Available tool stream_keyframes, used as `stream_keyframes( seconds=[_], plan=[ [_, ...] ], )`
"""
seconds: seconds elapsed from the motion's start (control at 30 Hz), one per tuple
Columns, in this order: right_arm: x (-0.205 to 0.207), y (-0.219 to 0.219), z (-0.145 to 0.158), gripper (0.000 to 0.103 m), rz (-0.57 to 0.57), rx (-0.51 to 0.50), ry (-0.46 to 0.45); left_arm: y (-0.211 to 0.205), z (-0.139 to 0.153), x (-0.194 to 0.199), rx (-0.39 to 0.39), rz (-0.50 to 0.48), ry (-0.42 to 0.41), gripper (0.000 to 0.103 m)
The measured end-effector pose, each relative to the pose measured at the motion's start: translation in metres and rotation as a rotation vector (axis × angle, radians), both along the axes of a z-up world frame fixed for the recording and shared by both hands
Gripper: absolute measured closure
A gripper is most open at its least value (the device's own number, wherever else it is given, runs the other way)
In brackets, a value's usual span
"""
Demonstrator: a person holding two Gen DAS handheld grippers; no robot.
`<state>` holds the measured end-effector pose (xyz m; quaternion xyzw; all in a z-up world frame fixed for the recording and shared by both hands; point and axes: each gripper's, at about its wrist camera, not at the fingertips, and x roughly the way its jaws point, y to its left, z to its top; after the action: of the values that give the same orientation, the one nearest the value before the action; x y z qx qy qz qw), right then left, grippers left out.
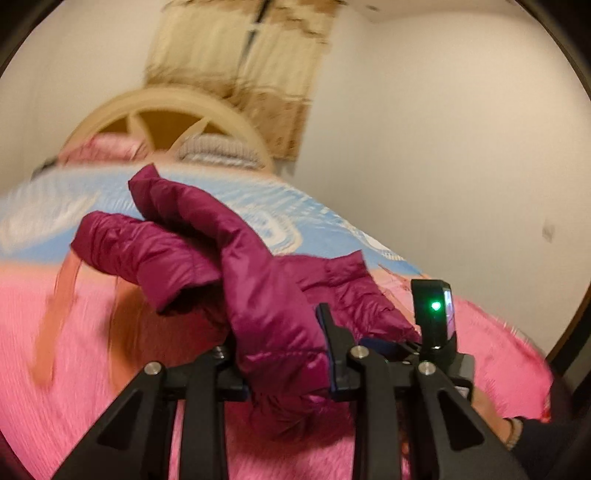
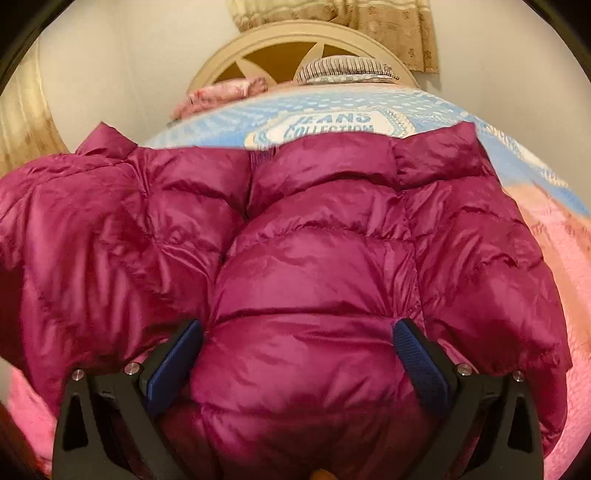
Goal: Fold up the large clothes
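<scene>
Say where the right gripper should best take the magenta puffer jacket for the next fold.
Probably the puffy quilted panel bulging between the open right gripper, approached from above: it stands proud. The left gripper already pinches a sleeve.

A bed with a cream arched headboard (image 2: pixel 295 37) stands against plain white walls (image 1: pixel 424 129). Patterned beige curtains (image 2: pixel 388 29) hang behind the headboard. The bed carries a pink cover (image 1: pixel 92 350), a light-blue printed blanket (image 2: pixel 332 107) and pillows (image 2: pixel 347 70) at its head.
</scene>
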<state>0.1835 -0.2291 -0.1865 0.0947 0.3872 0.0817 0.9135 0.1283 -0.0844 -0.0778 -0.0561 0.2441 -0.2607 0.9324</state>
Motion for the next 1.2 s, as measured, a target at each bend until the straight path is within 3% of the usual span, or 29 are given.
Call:
stream_keyframes(
  seconds=[0.1,0.2,0.3,0.43,0.57,0.73,0.9,0.97,1.07,1.13,1.2],
  plan=[
    [-0.018,-0.026,0.013,0.001,-0.018,0.076,-0.05,-0.033,0.011,-0.005,0.11,-0.047,-0.067,0.074],
    [-0.033,-0.05,0.025,0.001,-0.052,0.083,-0.079,-0.071,0.01,-0.011,0.252,-0.089,-0.151,0.074],
    [-0.052,-0.081,0.045,0.001,-0.118,0.091,-0.121,-0.102,-0.001,-0.013,0.321,-0.155,-0.181,0.074],
    [-0.076,-0.127,0.081,0.001,-0.238,0.077,-0.219,-0.136,-0.022,-0.004,0.379,-0.243,-0.163,0.074],
    [-0.074,-0.16,0.116,0.001,-0.279,0.096,-0.317,-0.15,-0.045,0.009,0.399,-0.316,-0.131,0.069],
    [-0.051,-0.149,0.141,0.001,-0.103,0.159,-0.338,-0.156,-0.054,0.016,0.409,-0.382,-0.13,0.067],
    [-0.004,-0.109,0.155,0.001,0.084,0.201,-0.301,-0.155,-0.054,0.012,0.415,-0.392,-0.147,0.063],
    [0.021,-0.09,0.155,0.001,0.195,0.279,-0.246,-0.157,-0.054,0.01,0.409,-0.395,-0.146,0.062],
    [0.067,-0.06,0.142,0.001,0.372,0.381,-0.08,-0.162,-0.058,0.005,0.398,-0.403,-0.155,0.047],
    [0.091,-0.044,0.12,0.001,0.42,0.396,0.054,-0.157,-0.058,-0.006,0.404,-0.401,-0.166,0.036],
    [0.106,-0.047,0.1,0.004,0.374,0.38,0.133,-0.141,-0.054,-0.014,0.389,-0.387,-0.177,0.028]
  ],
)
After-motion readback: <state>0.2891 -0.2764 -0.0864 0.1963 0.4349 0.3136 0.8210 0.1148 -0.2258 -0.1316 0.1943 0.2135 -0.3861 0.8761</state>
